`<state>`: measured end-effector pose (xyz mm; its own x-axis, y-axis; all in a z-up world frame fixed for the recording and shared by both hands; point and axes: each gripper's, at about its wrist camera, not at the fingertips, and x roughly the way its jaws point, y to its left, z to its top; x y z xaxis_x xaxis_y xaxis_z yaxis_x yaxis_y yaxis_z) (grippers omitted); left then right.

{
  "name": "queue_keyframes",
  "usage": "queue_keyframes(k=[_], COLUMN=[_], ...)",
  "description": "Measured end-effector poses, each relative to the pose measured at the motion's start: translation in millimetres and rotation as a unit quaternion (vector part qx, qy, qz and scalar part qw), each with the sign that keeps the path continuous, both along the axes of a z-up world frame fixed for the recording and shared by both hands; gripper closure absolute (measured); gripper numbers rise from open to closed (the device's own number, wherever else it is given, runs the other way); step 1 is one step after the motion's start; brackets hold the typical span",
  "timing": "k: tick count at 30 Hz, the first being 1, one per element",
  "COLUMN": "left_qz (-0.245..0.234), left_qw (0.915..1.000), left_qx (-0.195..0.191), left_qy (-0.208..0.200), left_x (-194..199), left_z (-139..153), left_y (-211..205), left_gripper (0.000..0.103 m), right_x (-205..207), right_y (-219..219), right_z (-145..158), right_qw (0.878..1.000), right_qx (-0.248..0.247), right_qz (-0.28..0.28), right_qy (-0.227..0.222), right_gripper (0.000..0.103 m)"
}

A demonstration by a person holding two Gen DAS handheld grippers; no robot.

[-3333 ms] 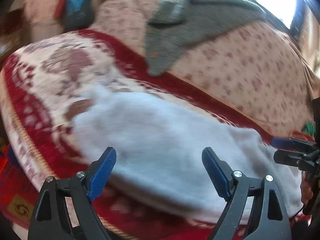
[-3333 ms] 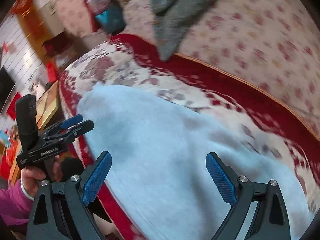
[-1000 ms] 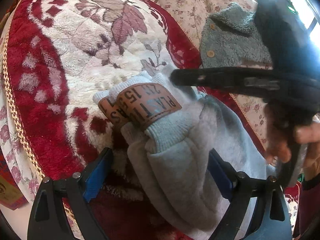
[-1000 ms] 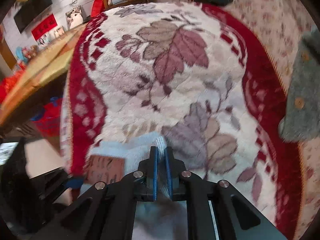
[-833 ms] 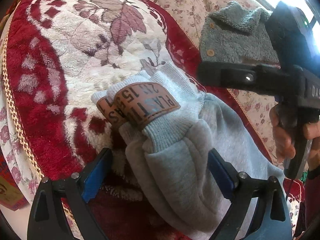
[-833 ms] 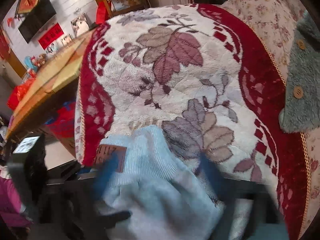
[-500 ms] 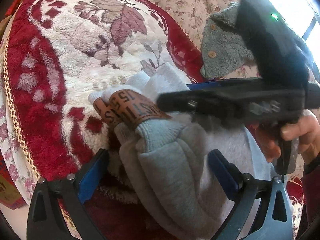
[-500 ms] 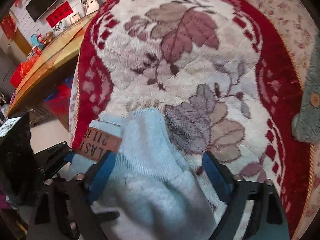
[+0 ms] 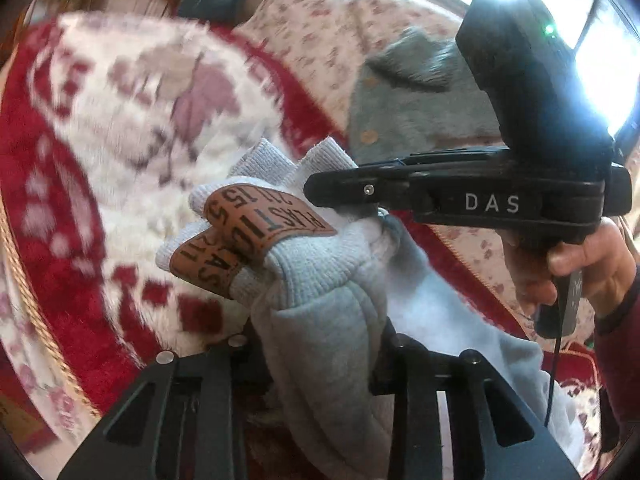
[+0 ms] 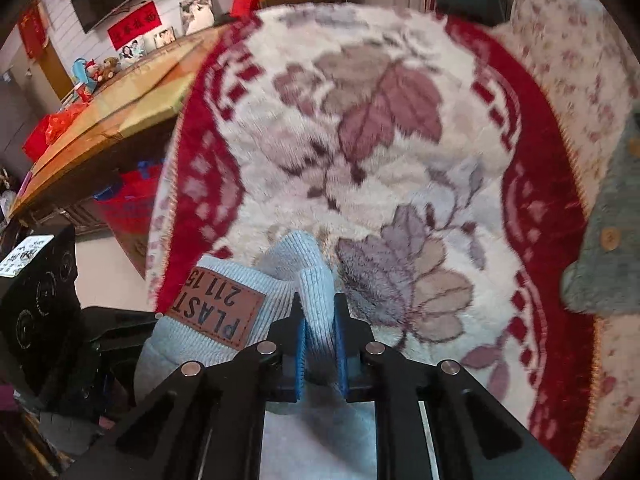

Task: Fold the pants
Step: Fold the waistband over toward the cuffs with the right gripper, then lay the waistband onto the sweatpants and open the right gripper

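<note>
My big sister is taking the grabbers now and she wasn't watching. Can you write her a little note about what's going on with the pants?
Left gripper: shut on a thick bunch of the grey pants, just below the ribbed cuffs.
Right gripper: shut on one ribbed cuff, beside the brown patch.
Where things are: the pants are bunched at the cuff end on the red and cream floral blanket. A grey-green buttoned garment lies apart on the sofa back.
Done: both grips are on.
Left: the pants are not yet a flat, neat fold. Probably carry the cuffs over, lay them down smooth, then let go.
</note>
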<state>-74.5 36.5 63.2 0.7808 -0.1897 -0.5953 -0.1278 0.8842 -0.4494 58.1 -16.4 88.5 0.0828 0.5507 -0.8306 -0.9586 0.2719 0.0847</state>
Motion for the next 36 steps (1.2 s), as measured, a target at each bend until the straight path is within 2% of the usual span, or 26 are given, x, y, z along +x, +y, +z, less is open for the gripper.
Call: queue_keyframes(k=[3,8,12,15,20,22,26,29,31,32,33,36], left_qz=[-0.012,-0.036,-0.070,-0.096,-0.139,-0.150,-0.178,-0.190,-0.188,-0.187,-0.187,-0.174], left_qw=[0.9991,0.9949,0.9887,0.9820,0.9669,0.9606,0.9513,0.9405,0.9374,0.9354,0.9323,0.9171], left_qx=[0.030,0.070,0.101,0.131,0.191,0.216,0.245,0.278,0.289,0.296,0.306,0.353], left_qy=[-0.027,-0.065,-0.087,-0.097,-0.096,-0.091,-0.057,-0.044,-0.045,-0.047,-0.048,-0.062], left_x=[-10,-24,-35,-43,-56,-63,-71,-79,-84,-86,-89,-101], left_z=[28,63,83,87,66,51,15,3,2,1,1,0], left_y=[-18,-59,-111,-152,-221,-241,-273,-288,-289,-289,-291,-301], left_gripper=[0.073,0.074,0.074,0.074,0.074,0.074,0.065,0.061,0.059,0.057,0.056,0.051], right_x=[-10,-33,-49,-59,-73,-79,-88,-96,-100,-102,-103,-110], right_y=[-18,-73,-128,-172,-254,-285,-328,-345,-359,-368,-373,-383], right_z=[29,73,94,98,79,58,6,-14,-17,-17,-16,-11], right_qw=[1.000,0.997,0.994,0.991,0.982,0.977,0.965,0.956,0.948,0.942,0.938,0.932], right_qx=[0.025,0.059,0.075,0.087,0.099,0.100,0.085,0.077,0.085,0.089,0.092,0.099], right_qz=[-0.007,-0.031,-0.064,-0.094,-0.161,-0.189,-0.246,-0.278,-0.302,-0.320,-0.333,-0.344], right_qy=[-0.009,-0.034,-0.048,-0.046,-0.019,-0.002,0.036,0.042,0.046,0.045,0.045,0.050], right_gripper=[0.092,0.092,0.092,0.092,0.092,0.091,0.090,0.085,0.069,0.052,0.040,0.038])
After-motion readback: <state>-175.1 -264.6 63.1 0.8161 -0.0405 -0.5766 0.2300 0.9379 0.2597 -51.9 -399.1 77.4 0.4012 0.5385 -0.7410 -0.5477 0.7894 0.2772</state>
